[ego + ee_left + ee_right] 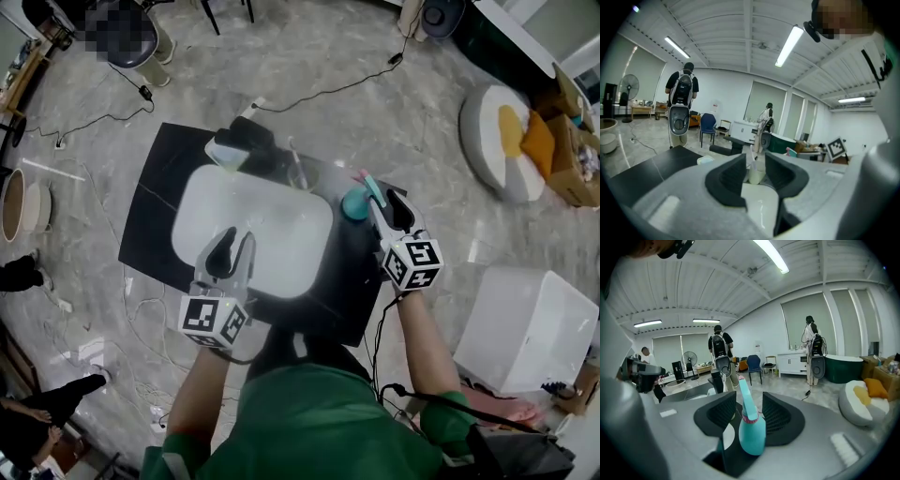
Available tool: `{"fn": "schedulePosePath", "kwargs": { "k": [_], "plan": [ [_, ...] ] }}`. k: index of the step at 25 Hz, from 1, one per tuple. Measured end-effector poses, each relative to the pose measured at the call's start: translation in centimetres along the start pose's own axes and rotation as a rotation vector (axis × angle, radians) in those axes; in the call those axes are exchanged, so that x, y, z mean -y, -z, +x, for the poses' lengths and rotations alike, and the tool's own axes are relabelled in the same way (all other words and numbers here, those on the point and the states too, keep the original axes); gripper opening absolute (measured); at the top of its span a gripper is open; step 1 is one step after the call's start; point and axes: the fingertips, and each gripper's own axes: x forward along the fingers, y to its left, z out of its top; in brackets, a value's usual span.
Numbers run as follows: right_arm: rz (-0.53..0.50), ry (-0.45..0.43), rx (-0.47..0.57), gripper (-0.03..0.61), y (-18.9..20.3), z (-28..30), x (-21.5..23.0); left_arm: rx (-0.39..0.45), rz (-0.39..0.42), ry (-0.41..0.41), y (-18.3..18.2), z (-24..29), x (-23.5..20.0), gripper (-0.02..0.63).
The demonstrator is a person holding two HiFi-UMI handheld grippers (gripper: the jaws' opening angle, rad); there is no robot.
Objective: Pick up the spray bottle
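The teal spray bottle (356, 202) with a pink collar and a pale nozzle stands on the black counter (161, 208), just right of the white sink (281, 211). My right gripper (391, 208) is open, its fingertips right beside the bottle. In the right gripper view the spray bottle (752, 434) stands upright in the gap of the right gripper (749, 409), with room on both sides of its neck. My left gripper (236, 246) hangs open over the sink's near left part, holding nothing. In the left gripper view the left gripper (755, 165) frames a pale cup (757, 172).
A white and green item (226, 150) lies at the counter's far edge, with a faucet (299, 172) behind the sink. A white box (527, 326) stands on the floor at right, a round cushion (501, 141) beyond it. Cables (328, 89) cross the floor. People (719, 350) stand far off.
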Motion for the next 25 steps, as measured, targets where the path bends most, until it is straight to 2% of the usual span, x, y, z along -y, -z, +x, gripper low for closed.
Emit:
{"fn": "schedulePosePath", "kwargs": {
  "k": [13,15,17,25],
  "plan": [
    [-0.058,-0.014,-0.022,0.156,0.7,2.9,-0.3,-0.019,-0.017,-0.020,1.1,-0.6,-1.8,0.127],
    [-0.067,-0.013,-0.018,0.111,0.7,3.0,-0.4,-0.021,-0.016,-0.019,1.3,-0.7,-1.8,0.127],
    [-0.081,-0.011,-0.016,0.091,0.7,3.1,-0.5,-0.022,-0.015,-0.021,1.3,-0.9,-1.8,0.127],
    [-0.104,0.012,-0.009,0.084,0.4,2.8,-0.4,-0.021,-0.013,-0.026,1.1,-1.5,-1.7,0.126]
  ]
}}
